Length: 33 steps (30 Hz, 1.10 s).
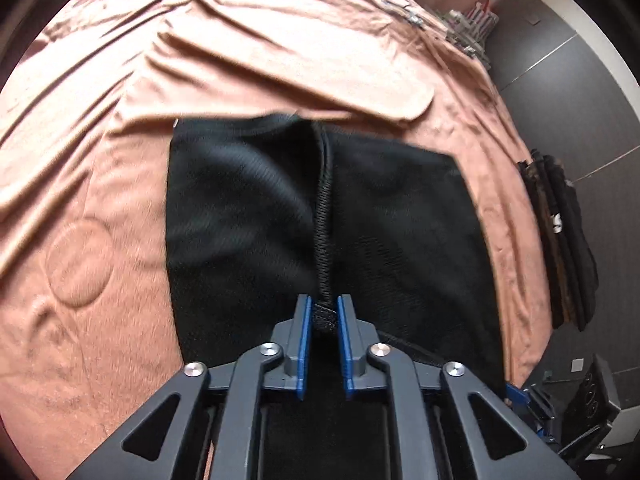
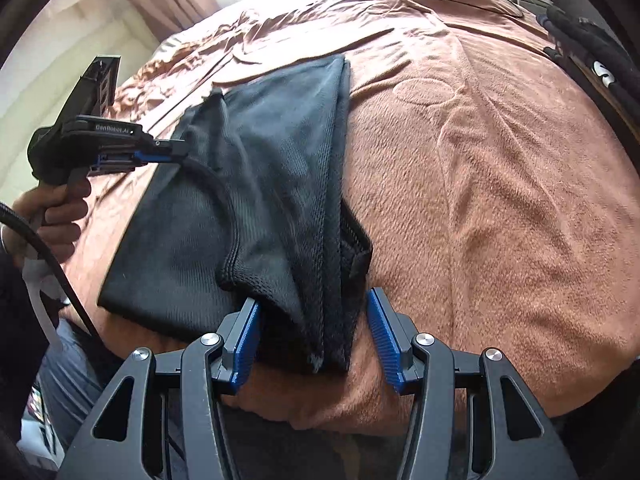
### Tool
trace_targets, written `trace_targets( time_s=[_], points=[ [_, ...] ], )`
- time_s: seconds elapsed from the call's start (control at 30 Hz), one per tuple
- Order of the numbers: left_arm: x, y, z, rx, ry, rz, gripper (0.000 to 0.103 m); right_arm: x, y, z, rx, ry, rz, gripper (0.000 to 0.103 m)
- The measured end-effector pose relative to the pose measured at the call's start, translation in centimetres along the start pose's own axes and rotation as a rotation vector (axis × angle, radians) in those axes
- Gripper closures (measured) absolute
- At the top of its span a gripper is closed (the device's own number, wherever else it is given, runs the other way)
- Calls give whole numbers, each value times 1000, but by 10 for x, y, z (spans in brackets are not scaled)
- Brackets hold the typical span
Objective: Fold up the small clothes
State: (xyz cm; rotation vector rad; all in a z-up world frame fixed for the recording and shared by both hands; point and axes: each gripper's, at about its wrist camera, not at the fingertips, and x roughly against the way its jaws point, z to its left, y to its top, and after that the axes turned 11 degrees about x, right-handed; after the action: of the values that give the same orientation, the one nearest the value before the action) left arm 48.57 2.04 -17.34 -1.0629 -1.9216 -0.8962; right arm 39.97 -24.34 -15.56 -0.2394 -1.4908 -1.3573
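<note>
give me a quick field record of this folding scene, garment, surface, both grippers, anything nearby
garment: black garment, partly folded, lying on the bed
surface: brown bedspread, wrinkled
left gripper: left gripper shut on the garment's ribbed edge
right gripper: right gripper open, fingers either side of the garment's near corner, not pressing it
nearby: dark clothes pile at the bed's edge

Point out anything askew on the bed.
The black garment lies unevenly: a flap is bunched into a loose peak near the right gripper, and the bedspread is wrinkled. The left gripper pinches a hem.
</note>
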Motion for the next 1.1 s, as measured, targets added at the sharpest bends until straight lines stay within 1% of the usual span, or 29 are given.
trace_targets(
  time_s=[0.07, 0.2, 0.3, 0.33, 0.47, 0.63, 0.73, 0.77, 0.8, 0.87, 1.1],
  points=[
    [6, 7, -9, -14, -33, -14, 92, 2, 0, -5, -26, 9, -19, 54],
    [14, 20, -28, -32, -70, -34, 93, 6, -3, -14, -66, 19, -48, 54],
    [15, 29, -42, -45, -90, -43, 93, 6, -7, -22, -100, 27, -56, 60],
    [14, 33, -48, -50, -95, -46, 93, 8, -9, -22, -108, 32, -61, 61],
    [8, 45, -63, -63, -99, -48, 93, 9, -11, -26, -128, 44, -72, 63],
    [-9, 57, -79, -76, -101, -31, 93, 10, -10, -27, -136, 62, -75, 63],
    [-18, 62, -86, -66, -115, -30, 92, 11, -7, -25, -126, 70, -79, 63],
    [-19, 63, -87, -64, -115, -35, 87, 12, -6, -24, -121, 73, -82, 63],
    [-19, 63, -88, -62, -115, -44, 79, 12, -5, -24, -117, 77, -83, 63],
    [-18, 61, -88, -62, -102, -68, 70, 11, -2, -24, -111, 77, -87, 63],
    [-21, 49, -75, -92, -49, -54, 70, 2, 0, -29, -131, 41, -70, 63]
  ],
)
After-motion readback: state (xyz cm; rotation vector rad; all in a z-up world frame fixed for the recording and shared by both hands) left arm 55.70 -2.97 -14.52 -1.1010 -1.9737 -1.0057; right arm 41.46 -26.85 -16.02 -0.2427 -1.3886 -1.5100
